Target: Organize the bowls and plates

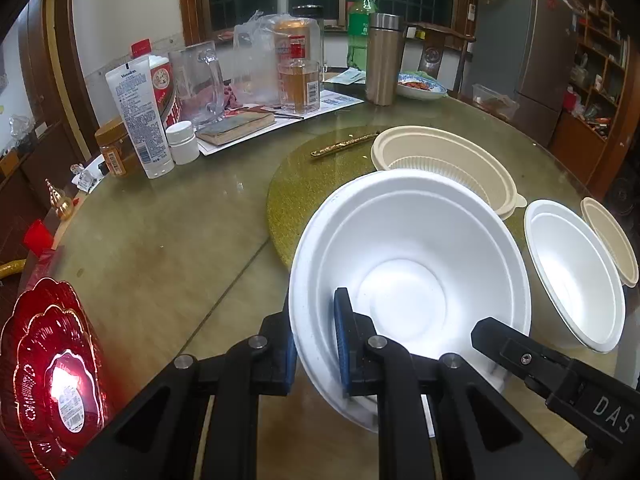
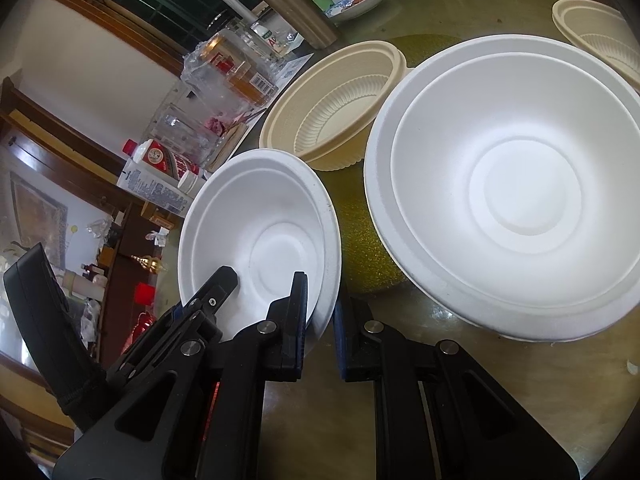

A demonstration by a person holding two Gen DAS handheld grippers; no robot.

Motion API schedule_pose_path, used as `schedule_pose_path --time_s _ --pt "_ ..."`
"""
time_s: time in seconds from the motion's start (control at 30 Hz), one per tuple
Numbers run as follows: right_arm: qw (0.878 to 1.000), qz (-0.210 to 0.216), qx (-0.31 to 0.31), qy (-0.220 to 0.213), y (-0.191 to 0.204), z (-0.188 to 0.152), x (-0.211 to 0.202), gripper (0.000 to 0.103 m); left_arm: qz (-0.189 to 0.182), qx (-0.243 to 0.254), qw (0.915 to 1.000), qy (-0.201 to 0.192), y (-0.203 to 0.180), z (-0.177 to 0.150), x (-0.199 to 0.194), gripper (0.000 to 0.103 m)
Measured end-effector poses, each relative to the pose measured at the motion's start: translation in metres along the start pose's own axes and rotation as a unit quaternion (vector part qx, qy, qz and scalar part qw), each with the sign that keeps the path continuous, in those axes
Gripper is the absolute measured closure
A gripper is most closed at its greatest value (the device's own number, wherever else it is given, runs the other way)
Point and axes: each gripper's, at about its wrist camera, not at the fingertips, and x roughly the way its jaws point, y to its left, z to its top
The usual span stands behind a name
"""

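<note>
A white foam bowl is held by both grippers. My left gripper is shut on its left rim, one blue pad inside the bowl and one outside. My right gripper is shut on the opposite rim; one of its black fingers shows in the left wrist view. A second white foam bowl stands on the table to the right. A beige ribbed bowl sits behind the held bowl. Another beige bowl lies past the second white bowl.
A round gold placemat lies under the bowls on the glass-topped table. Red plates sit at the near left edge. Bottles, a tube, a flask, a book and a dish of food crowd the far side.
</note>
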Motion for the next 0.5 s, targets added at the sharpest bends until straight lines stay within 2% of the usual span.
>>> schedule_pose_path --time_s 0.5 --pt "0.999 0.019 -0.022 -0.013 0.018 0.001 -0.010 0.091 0.023 0.001 0.9995 -0.023 0.006 0.002 -0.027 0.088"
